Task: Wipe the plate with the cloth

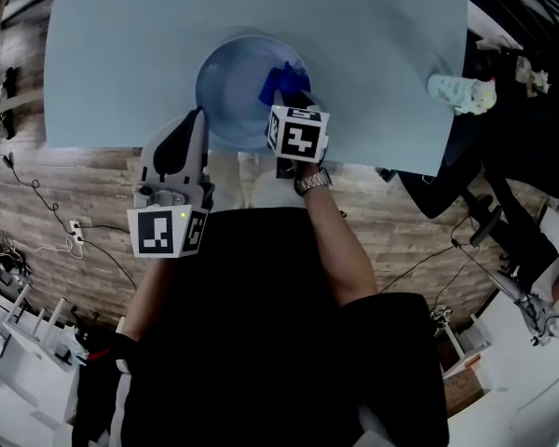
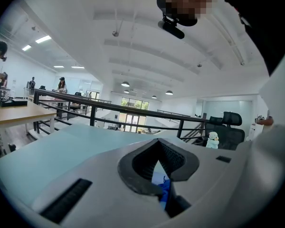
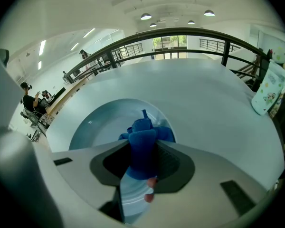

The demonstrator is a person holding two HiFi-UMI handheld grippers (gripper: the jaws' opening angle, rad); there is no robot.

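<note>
— Right gripper [image 3: 143, 148], what's it doing?
— It's over the table [image 1: 382, 54] and the plate [image 1: 225, 87], jaws squeezing the blue cloth [image 3: 142, 127] on the plate's right side.
— Left gripper [image 1: 199, 113]?
— Jaws together, empty, beside the plate's rim.

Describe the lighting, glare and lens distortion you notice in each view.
Head view: even light, table edges bowed. Left gripper view: black circular vignette, bright ceiling lamps, curved railing. Right gripper view: strong fisheye bending, soft sheen on plate, cloth sharp.
</note>
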